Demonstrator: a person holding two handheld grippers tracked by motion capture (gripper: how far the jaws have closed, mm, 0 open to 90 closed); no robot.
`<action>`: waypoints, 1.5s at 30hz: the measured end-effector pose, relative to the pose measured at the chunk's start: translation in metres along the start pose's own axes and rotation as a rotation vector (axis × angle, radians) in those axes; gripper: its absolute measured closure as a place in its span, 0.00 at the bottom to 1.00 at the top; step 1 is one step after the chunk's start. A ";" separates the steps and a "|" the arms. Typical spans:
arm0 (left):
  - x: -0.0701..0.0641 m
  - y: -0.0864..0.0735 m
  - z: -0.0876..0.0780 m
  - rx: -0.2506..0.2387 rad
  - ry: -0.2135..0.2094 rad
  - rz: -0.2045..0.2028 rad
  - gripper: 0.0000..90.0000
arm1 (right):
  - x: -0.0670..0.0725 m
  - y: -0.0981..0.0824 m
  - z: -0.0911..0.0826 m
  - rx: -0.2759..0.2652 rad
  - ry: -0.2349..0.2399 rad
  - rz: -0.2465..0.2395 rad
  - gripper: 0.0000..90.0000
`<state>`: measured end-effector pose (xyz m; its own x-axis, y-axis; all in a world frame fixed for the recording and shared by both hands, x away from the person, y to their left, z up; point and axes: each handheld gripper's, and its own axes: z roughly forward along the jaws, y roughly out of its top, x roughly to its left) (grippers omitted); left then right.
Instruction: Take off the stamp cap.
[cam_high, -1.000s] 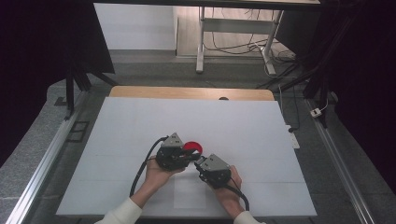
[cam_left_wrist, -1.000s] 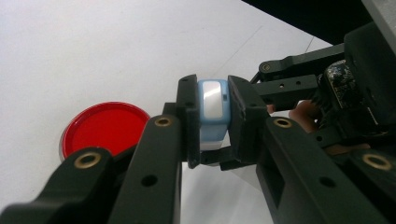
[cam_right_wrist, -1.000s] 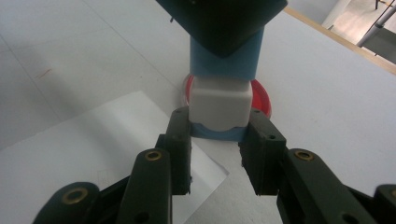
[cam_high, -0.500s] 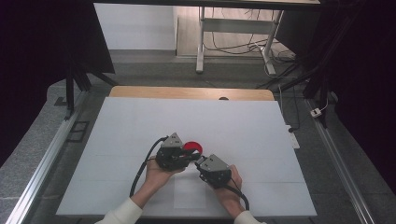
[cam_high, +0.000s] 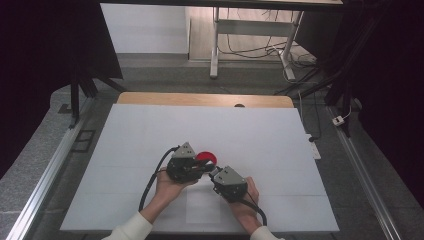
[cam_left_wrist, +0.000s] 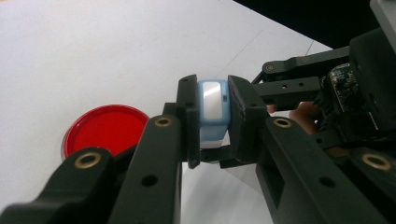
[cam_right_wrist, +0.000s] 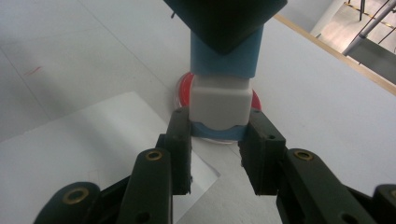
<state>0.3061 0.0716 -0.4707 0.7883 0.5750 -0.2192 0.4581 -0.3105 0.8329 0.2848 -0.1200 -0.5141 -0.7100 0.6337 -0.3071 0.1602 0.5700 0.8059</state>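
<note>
A small light-blue block (cam_left_wrist: 213, 109) with a white end piece (cam_right_wrist: 219, 100) hangs just above the table between both grippers. My left gripper (cam_left_wrist: 212, 116) is shut on the blue body (cam_right_wrist: 224, 58). From the opposite side my right gripper (cam_right_wrist: 218, 123) is shut on the white end, one jaw against each side of it. In the high view the left gripper (cam_high: 202, 168) and right gripper (cam_high: 215, 174) meet tip to tip near the table's front middle. A round red dish (cam_high: 206, 157) (cam_left_wrist: 106, 128) (cam_right_wrist: 184, 86) lies flat on the table just behind the block.
The white table top (cam_high: 150, 135) stretches wide to the left, right and far side. A white paper sheet (cam_high: 202, 206) lies near the front edge under the hands. A wooden strip (cam_high: 205, 99) borders the far edge; metal frame legs (cam_high: 215, 45) stand beyond.
</note>
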 end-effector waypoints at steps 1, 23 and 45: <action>0.000 0.000 0.000 0.002 0.001 -0.001 0.84 | 0.000 0.000 0.000 0.007 0.000 -0.004 0.72; 0.000 -0.001 0.001 0.003 -0.002 -0.017 0.84 | 0.002 -0.003 0.000 0.001 -0.004 0.021 0.72; 0.008 0.000 -0.015 -0.057 0.017 -0.046 0.84 | -0.005 -0.006 -0.002 0.023 0.015 0.009 0.72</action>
<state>0.3064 0.0874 -0.4645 0.7596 0.6008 -0.2491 0.4690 -0.2406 0.8498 0.2858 -0.1276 -0.5166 -0.7186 0.6311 -0.2920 0.1822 0.5761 0.7968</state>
